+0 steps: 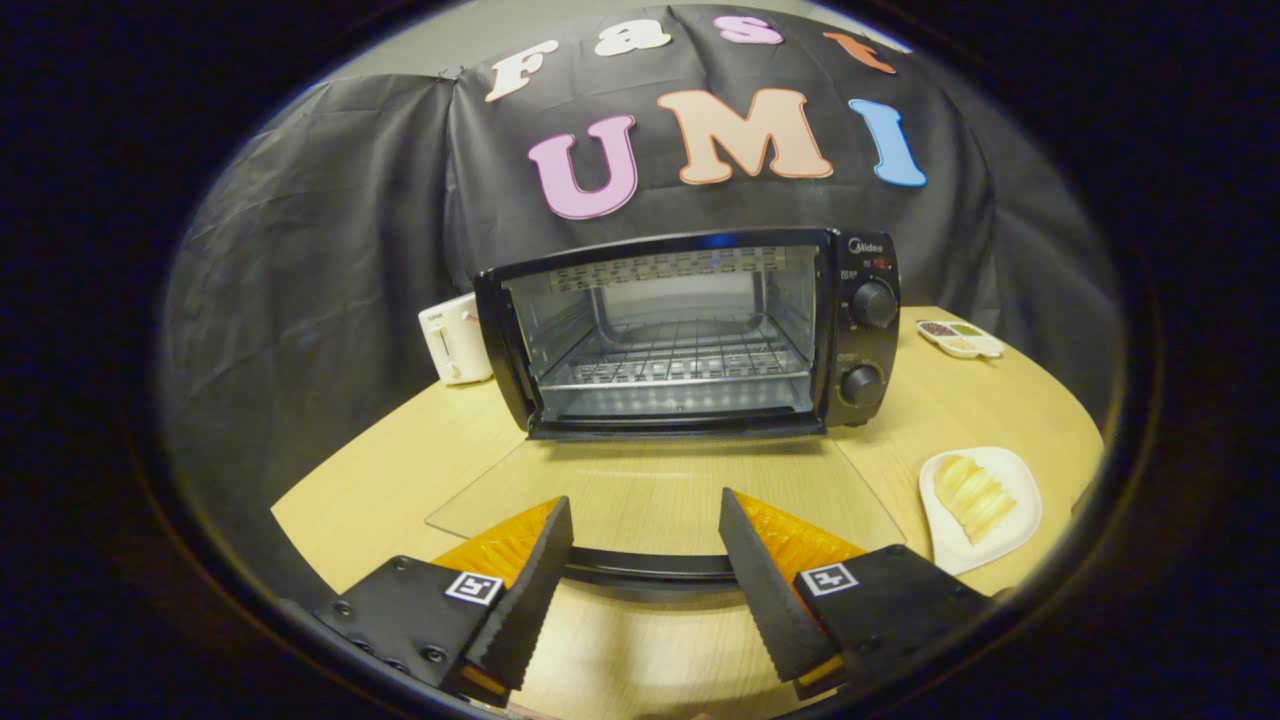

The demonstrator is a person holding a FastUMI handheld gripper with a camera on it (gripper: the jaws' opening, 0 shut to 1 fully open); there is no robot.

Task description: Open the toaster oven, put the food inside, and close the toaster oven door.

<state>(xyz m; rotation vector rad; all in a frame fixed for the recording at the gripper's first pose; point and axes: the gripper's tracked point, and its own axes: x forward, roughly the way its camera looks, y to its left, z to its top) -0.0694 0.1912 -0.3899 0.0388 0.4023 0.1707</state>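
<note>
Toaster oven [690,335] sits at the desk's [400,470] far edge, glass door [660,495] folded flat, wire rack bare. Door handle [648,569] lies between the fingers, untouched. Gripper [646,525] spread wide, gripping nothing. Food: sliced pieces on a white plate [1015,525] by the right edge. White toaster [455,340] left of oven; small condiment tray [960,340] right of it.
</note>
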